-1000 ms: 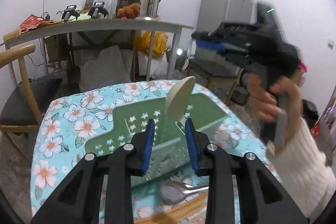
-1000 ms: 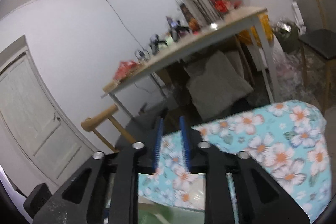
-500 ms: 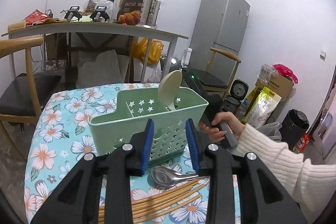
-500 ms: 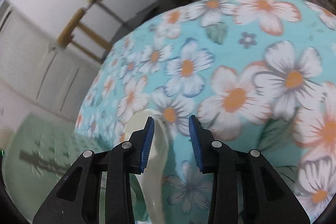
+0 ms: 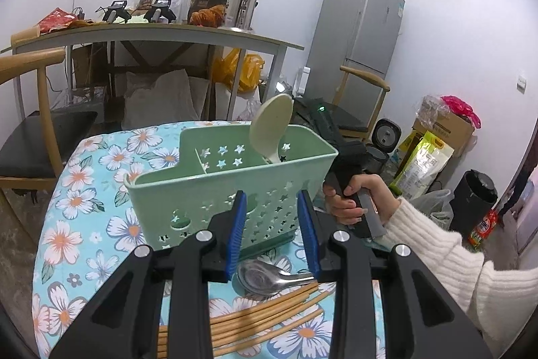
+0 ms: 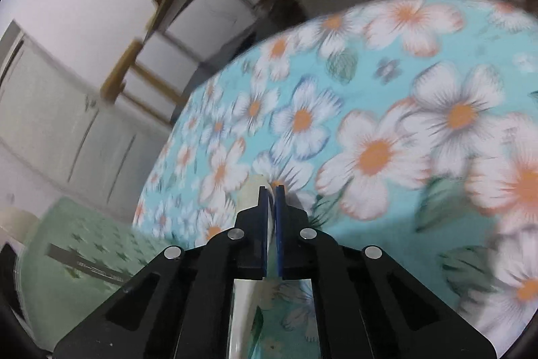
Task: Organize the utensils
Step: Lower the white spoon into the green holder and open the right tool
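two claws in play. left claw [image 5: 271,226] hangs partly open, nothing between its pads, just in front of the green caddy [image 5: 232,187] and over a metal spoon [image 5: 269,273] and a bundle of chopsticks [image 5: 255,320] lying on the counter [image 5: 84,177]; likely waiting its turn at those. right claw [image 6: 271,217] has just snapped closed on the thin edge of a cream spoon [image 6: 250,194] lying on the cloth beside the caddy, pads pinching it, probably to lift it into a slot. another cream spoon [image 5: 272,127] already stands bowl-up in the caddy's back compartment, so sorting looks part done. right hand [image 5: 349,201] in a white sleeve works the right claw just right of the caddy. counter has a turquoise flower cloth. room: long table [image 5: 161,32] with clutter behind, wooden chairs, a fridge [image 5: 356,32] in the corner, boxes and bags on the floor. right view is blurred.
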Available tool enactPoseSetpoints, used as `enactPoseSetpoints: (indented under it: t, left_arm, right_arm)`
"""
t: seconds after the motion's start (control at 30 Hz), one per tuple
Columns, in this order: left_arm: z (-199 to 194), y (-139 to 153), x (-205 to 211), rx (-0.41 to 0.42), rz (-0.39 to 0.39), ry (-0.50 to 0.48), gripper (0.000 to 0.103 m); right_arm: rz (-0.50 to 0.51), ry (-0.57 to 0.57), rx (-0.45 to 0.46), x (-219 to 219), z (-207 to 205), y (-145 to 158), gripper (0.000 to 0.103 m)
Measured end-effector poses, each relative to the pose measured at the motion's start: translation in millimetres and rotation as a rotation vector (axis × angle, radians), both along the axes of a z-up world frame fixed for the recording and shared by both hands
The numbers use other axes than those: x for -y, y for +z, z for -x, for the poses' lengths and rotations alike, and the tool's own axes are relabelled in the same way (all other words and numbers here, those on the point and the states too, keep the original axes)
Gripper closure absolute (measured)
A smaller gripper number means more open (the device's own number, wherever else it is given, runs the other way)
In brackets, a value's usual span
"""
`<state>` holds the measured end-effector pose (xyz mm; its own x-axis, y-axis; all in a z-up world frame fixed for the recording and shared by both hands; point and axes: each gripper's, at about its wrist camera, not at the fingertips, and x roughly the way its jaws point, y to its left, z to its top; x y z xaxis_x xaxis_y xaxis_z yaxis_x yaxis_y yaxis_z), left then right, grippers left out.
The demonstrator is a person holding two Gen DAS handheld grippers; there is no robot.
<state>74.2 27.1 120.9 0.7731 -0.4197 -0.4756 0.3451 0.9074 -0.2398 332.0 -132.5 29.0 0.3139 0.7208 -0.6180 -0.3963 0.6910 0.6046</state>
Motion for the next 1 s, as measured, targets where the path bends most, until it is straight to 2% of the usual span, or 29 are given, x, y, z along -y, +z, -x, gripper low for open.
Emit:
enactPoseSetpoints:
  t: [0.1, 0.17, 0.23, 0.3, 0.33, 0.43, 0.53, 0.63, 0.77, 0.83, 0.93, 1.0]
  left_arm:
    - [3, 2, -2, 0.013, 0.012, -0.002, 0.073]
    - [6, 2, -3, 0.015, 0.017, 0.002, 0.073]
    - [6, 3, -5, 0.010, 0.031, 0.002, 0.073]
    - [8, 4, -7, 0.010, 0.046, 0.005, 0.073]
    - [8, 5, -9, 0.011, 0.060, 0.010, 0.073]
    - [7, 6, -12, 0.002, 0.104, 0.005, 0.073]
    - [11, 8, -9, 0.009, 0.100, -0.007, 0.073]
    - [20, 11, -8, 0.025, 0.097, -0.017, 0.073]
    - [27, 14, -10, 0.043, 0.097, -0.018, 0.073]
    - [29, 14, -12, 0.041, 0.099, -0.017, 0.073]
    - [31, 12, -14, 0.036, 0.099, -0.011, 0.073]
    - [32, 11, -15, 0.030, 0.102, -0.008, 0.073]
  right_arm:
    - [-0.042, -0.081, 0.078, 14, 9, 28, 0.101]
    - [-0.047, -0.139, 0.162, 27, 19, 53, 0.101]
    - [-0.034, -0.212, 0.285, 39, 38, 84, 0.101]
    - [-0.097, -0.278, 0.386, 57, 57, 107, 0.101]
    - [-0.097, -0.307, 0.423, 60, 65, 118, 0.101]
    - [-0.110, -0.349, 0.524, 52, 84, 149, 0.101]
    - [-0.104, -0.395, 0.609, 35, 89, 169, 0.101]
    - [-0.108, -0.417, 0.650, 21, 88, 170, 0.101]
    - [0.014, -0.520, 0.808, 3, 107, 155, 0.101]
    - [0.034, -0.537, 0.847, -1, 113, 147, 0.101]
    - [0.004, -0.518, 0.864, -6, 120, 139, 0.101]
    - [0.052, -0.522, 0.939, -11, 131, 134, 0.101]
